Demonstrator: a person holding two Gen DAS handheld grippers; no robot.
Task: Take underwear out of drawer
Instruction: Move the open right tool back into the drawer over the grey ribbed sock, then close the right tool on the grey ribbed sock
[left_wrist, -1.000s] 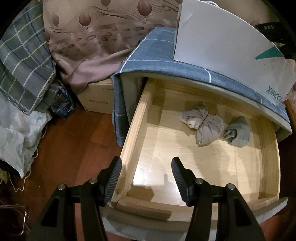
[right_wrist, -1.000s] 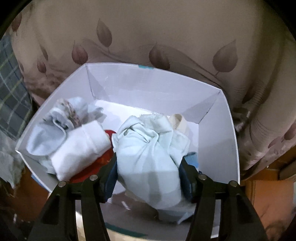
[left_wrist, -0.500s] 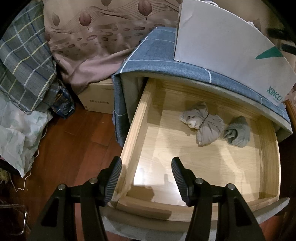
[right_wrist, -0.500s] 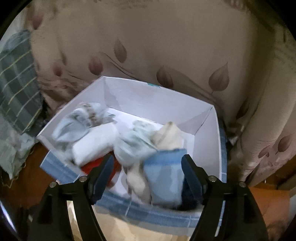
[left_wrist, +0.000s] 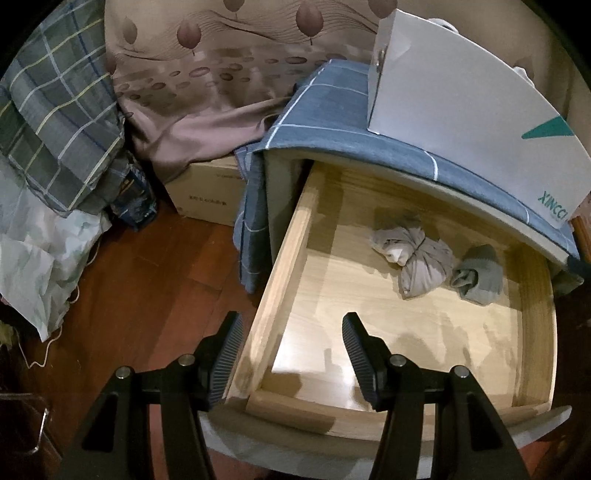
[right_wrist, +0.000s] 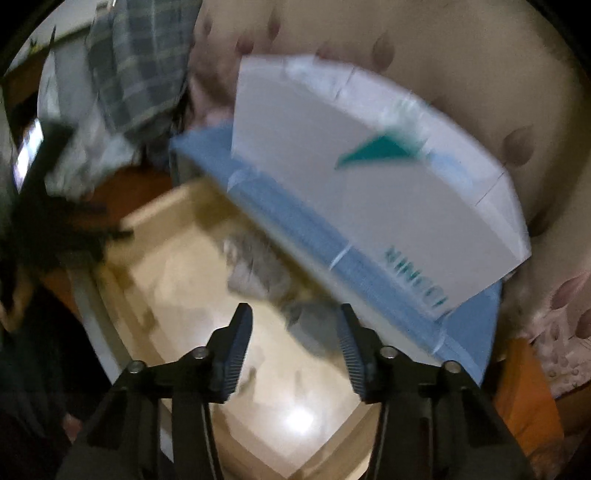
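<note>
The wooden drawer (left_wrist: 280, 258) stands pulled open. At its back lie a beige bundled underwear (left_wrist: 417, 254) and a grey-green rolled one (left_wrist: 480, 277). My left gripper (left_wrist: 291, 332) is open and empty, straddling the drawer's left front corner. My right gripper (right_wrist: 293, 328) is open and empty above the drawer (right_wrist: 177, 280), with the blurred bundles (right_wrist: 258, 269) just ahead of its fingertips. The white box (right_wrist: 369, 173) sits on the blue-covered cabinet top; it also shows in the left wrist view (left_wrist: 461, 122).
A blue checked cloth (left_wrist: 332, 110) covers the cabinet. A cardboard box (left_wrist: 207, 192) sits on the wooden floor (left_wrist: 147, 295) to the left. Plaid bedding (left_wrist: 55, 110) and a leaf-patterned curtain (left_wrist: 221, 55) lie behind. The left gripper shows blurred in the right wrist view (right_wrist: 55, 221).
My right gripper let go of the pale bundle in the white box, opened, then swung down from the box to above the open drawer. The left gripper stayed put.
</note>
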